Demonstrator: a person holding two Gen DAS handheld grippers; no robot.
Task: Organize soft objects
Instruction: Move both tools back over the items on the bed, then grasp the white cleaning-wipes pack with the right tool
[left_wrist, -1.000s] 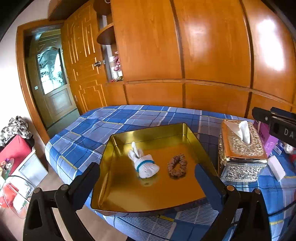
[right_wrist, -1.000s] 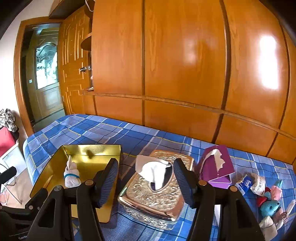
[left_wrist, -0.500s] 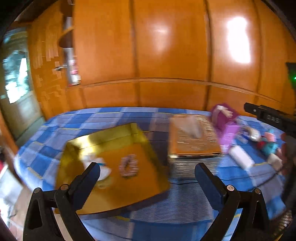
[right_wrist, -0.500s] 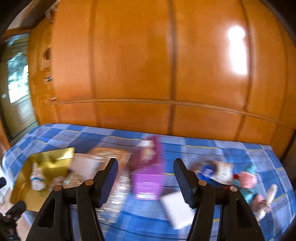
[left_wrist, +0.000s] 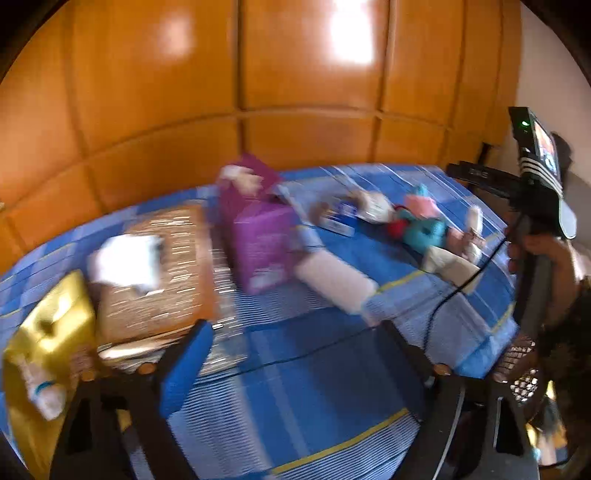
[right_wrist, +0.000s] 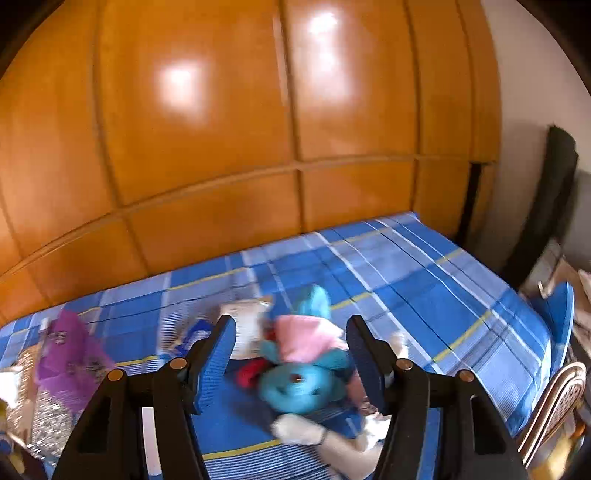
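1. Gold tray (left_wrist: 48, 332): cut off by the left edge, smeared.
2. Purple box (left_wrist: 262, 240): motion-blurred, print unreadable.
3. Soft toy pile (right_wrist: 303, 373): blurred, partly hidden behind the right tool's (right_wrist: 291, 363) fingers; separate items indistinguishable.
4. White item (right_wrist: 332, 443): cut off below.

Blue plaid tablecloth (right_wrist: 424, 280) with white and yellow lines; teal plush toy (right_wrist: 299, 384) wearing pink; purple tissue box (left_wrist: 258, 236); gold tray (left_wrist: 51, 325); glossy orange wood panelling (right_wrist: 221, 129).

Bright, blurred fisheye views

Glare patches sit high on the glossy wood wall (left_wrist: 295, 92); below the wall, the cloth (right_wrist: 424, 280) and the clutter on it smear with motion blur, and black corners curve round both frames.
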